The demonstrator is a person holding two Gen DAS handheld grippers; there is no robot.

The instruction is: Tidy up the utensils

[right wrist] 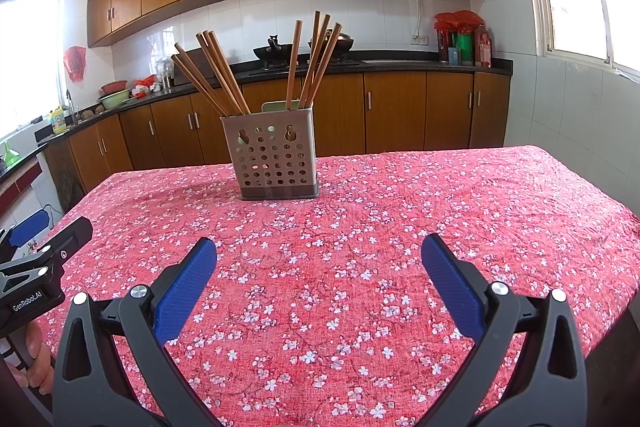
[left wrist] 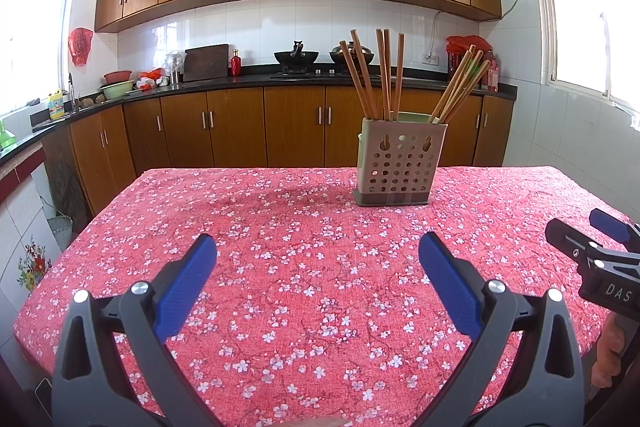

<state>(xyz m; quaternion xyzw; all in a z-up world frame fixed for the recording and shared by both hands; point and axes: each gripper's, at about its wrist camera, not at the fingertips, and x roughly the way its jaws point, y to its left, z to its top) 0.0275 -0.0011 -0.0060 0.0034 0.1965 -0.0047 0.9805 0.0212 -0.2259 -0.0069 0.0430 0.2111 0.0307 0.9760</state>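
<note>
Chopsticks [left wrist: 384, 79] upright in holder [left wrist: 396, 163]; jaws apart.

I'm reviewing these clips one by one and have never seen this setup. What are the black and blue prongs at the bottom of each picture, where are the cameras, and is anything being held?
There is no robot here: a person holds a hand-held gripper in each hand, and a wide-angle camera on each looks forward along its two blue-padded fingers. One picture comes from the left gripper, the other from the right gripper. Each view also catches the other gripper at its edge. Both stand open and hold nothing, hovering over a table covered by a red floral tablecloth. The only thing on it is a perforated utensil holder with wooden chopsticks standing in two bunches. Behind is a kitchen with wooden cabinets.
</note>
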